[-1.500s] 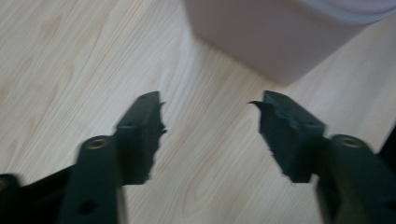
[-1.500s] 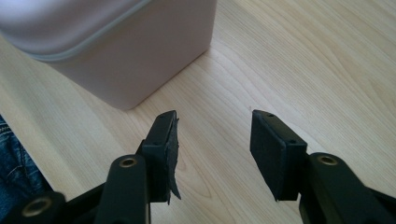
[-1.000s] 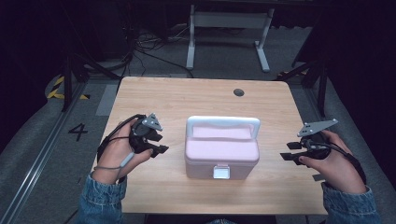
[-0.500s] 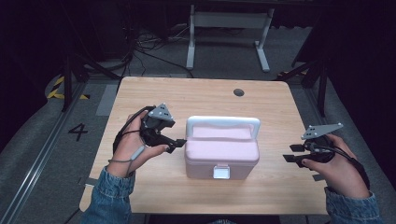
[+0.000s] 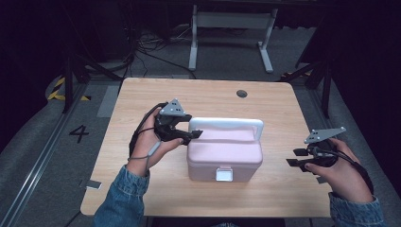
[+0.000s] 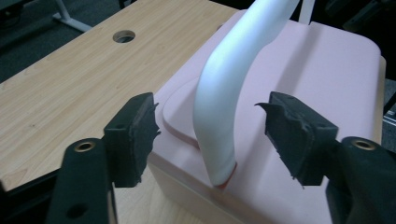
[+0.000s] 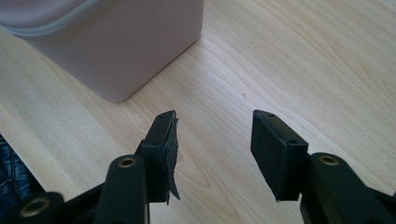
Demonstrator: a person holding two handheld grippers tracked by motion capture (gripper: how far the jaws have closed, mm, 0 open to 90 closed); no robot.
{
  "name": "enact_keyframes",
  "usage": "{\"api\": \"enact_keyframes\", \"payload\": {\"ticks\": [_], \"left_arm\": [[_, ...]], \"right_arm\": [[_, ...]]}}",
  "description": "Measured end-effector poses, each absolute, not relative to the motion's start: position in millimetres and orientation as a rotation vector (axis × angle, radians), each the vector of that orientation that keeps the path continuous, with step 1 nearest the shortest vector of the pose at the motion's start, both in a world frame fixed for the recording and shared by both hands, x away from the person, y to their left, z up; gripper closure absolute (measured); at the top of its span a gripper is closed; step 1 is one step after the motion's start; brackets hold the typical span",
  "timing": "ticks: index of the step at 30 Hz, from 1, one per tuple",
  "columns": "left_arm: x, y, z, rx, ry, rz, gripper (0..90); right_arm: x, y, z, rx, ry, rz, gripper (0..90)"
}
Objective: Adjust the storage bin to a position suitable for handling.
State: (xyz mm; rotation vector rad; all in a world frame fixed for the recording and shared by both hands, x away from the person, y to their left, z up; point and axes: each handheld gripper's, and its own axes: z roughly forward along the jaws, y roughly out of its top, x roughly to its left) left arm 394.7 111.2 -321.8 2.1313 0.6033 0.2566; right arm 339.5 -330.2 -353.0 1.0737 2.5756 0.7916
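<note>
A pink lidded box with a white carry handle and a white front latch stands mid-table. My left gripper is at the box's left top edge. In the left gripper view its gripper straddles the handle's left end above the pink lid. Its jaws have just been closing, with gaps still showing on both sides of the handle, so it is open. My right gripper hovers open to the right of the box, and its gripper holds nothing above bare wood, the box corner ahead.
The wooden table has a round cable hole near its far edge. A white stand frame and cables lie on the floor behind. A small tag sits at the table's front left corner.
The left gripper moved right from beside the box to the handle's left end, and its jaws spread wider. The right hand stayed about where it was.
</note>
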Motion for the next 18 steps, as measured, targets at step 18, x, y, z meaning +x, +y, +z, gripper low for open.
{"api": "enact_keyframes", "payload": {"ticks": [18], "left_arm": [[396,82,-332,2.110,0.522,0.358,67.9]], "right_arm": [[341,-328,-354,1.073,2.574,0.810,52.2]]}}
